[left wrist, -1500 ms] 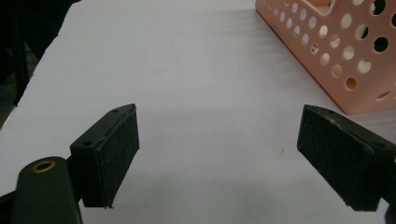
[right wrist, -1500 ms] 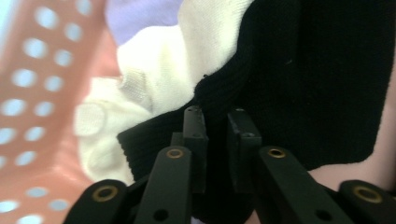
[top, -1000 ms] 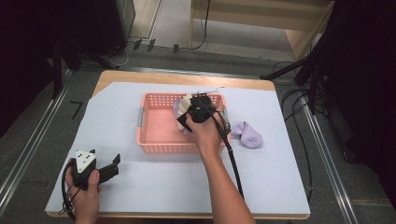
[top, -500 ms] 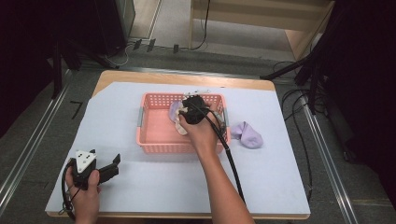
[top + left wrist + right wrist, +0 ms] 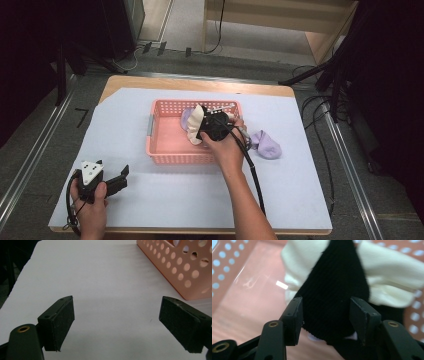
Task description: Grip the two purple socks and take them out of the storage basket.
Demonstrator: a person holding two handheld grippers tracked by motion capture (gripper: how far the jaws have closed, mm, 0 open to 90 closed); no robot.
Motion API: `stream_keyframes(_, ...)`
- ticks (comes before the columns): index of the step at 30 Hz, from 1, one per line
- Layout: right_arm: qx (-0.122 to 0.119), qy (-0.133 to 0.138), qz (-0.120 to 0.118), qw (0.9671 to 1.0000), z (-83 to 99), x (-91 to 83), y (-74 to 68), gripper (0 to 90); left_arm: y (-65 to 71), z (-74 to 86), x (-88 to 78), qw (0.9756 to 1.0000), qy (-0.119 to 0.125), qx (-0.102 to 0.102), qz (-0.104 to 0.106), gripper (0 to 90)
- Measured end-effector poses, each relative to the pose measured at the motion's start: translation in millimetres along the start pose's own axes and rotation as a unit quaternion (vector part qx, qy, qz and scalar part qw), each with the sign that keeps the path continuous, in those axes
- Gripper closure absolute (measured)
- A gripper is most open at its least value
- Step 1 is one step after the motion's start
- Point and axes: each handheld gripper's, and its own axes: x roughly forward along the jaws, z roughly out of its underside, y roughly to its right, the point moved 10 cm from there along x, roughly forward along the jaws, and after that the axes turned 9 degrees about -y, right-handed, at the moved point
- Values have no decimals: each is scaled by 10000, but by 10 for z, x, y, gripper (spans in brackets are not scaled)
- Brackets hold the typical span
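Note:
A pink perforated basket (image 5: 175,159) stands mid-table. My right gripper (image 5: 204,128) hovers over its right half, shut on a bundled black and cream sock (image 5: 195,126). In the right gripper view the jaws (image 5: 325,320) squeeze the black knit (image 5: 334,287), and the cream part (image 5: 387,277) bulges beyond it above the basket floor (image 5: 242,287). A lilac sock (image 5: 186,118) lies inside the basket behind the bundle. Another lilac sock (image 5: 266,145) lies on the table right of the basket. My left gripper (image 5: 121,179) rests at the front left, open (image 5: 117,325) and holding nothing.
A white sheet (image 5: 300,190) covers the wooden table. The basket's corner (image 5: 180,272) sits ahead and to the right of the left gripper. The right gripper's cable (image 5: 252,175) trails along the forearm. Metal rails and loose cables run along the floor on both sides.
The right gripper has shifted slightly nearer and lower over the basket, still holding the sock bundle. The left gripper has stayed put.

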Motion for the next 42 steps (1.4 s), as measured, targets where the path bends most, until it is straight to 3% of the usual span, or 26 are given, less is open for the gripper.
stream_keyframes(3, -239, -100, 177, 9995, -22, 119, -76, 473, 3, 1, 0, 10000, -1, 1, -10, 141)
stream_keyframes(5, -240, -189, 239, 9992, -14, 161, -67, 504, 4, 1, -1, 10000, 3, 3, -8, 141)
stream_keyframes(7, -163, -536, 219, 9982, 31, 201, -37, 702, 4, 0, 0, 10000, 6, 2, 4, 141)
stream_keyframes(8, -105, -538, 116, 9984, 29, 199, -44, 799, 4, 0, 1, 10000, 1, 0, 0, 141)
stream_keyframes(10, -117, -573, -77, 9983, 33, 199, -97, 827, 4, -1, 4, 10000, -2, 1, 5, 141)
stream_keyframes(12, -271, -495, -571, 9968, 14, 180, -242, 834, 7, -1, 5, 10000, -7, 4, 17, 141)
stream_keyframes(14, -303, -274, -1326, 9903, -37, 116, -456, 834, 3, -2, 5, 10000, 6, 10, 11, 141)
stream_keyframes(15, -328, -86, -1593, 9866, -80, 67, -539, 831, 5, -2, 5, 10000, 8, 3, 12, 141)
stream_keyframes(16, -411, 118, -1713, 9843, -128, 20, -590, 819, 5, 0, 3, 10000, -2, 7, 6, 141)
stream_keyframes(17, -381, 540, -1844, 9806, -232, -88, -650, 708, 6, -2, 3, 10000, 10, -8, 3, 141)
stream_keyframes(19, -347, 667, -1842, 9800, -264, -132, -645, 662, 6, 0, -1, 10000, 7, 0, 25, 141)
stream_keyframes(21, -203, 605, -1385, 9883, -245, -159, -471, 657, 3, 0, -1, 10000, 2, 4, 19, 141)
stream_keyframes(22, -203, 605, -1385, 9883, -245, -159, -471, 657, 4, 1, 1, 10000, -7, 11, 15, 141)
stream_keyframes(23, -74, 448, -904, 9949, -190, -116, -295, 689, 9, 0, 6, 10000, -8, 7, 17, 141)
stream_keyframes(26, -30, 228, -645, 9977, -116, -73, -203, 723, 10, 1, 5, 10000, -16, 20, 15, 141)
stream_keyframes(27, -60, 71, -574, 9983, -76, -37, -193, 732, 10, 1, 5, 10000, -15, 10, 13, 141)
stream_keyframes(28, -81, -194, -347, 9992, -17, 21, -168, 738, 10, 1, 5, 10000, -11, 7, 10, 141)
stream_keyframes(30, -133, -561, -262, 9980, 53, 164, -177, 725, 8, 2, 2, 10000, -15, 37, 1, 142)
stream_keyframes(33, -89, -903, -77, 9958, 80, 269, -161, 716, 8, 2, 1, 10000, -12, 26, 7, 141)
stream_keyframes(39, -172, -1152, 97, 9932, 29, 312, -167, 684, 11, 2, 5, 10000, -24, 31, 17, 142)
stream_keyframes(41, -278, -1425, 178, 9892, 28, 361, -200, 681, 9, 0, 4, 10000, -2, 10, 19, 142)
stream_keyframes(42, -278, -1425, 178, 9892, 28, 361, -200, 681, 9, 0, 4, 10000, -2, 10, 19, 142)
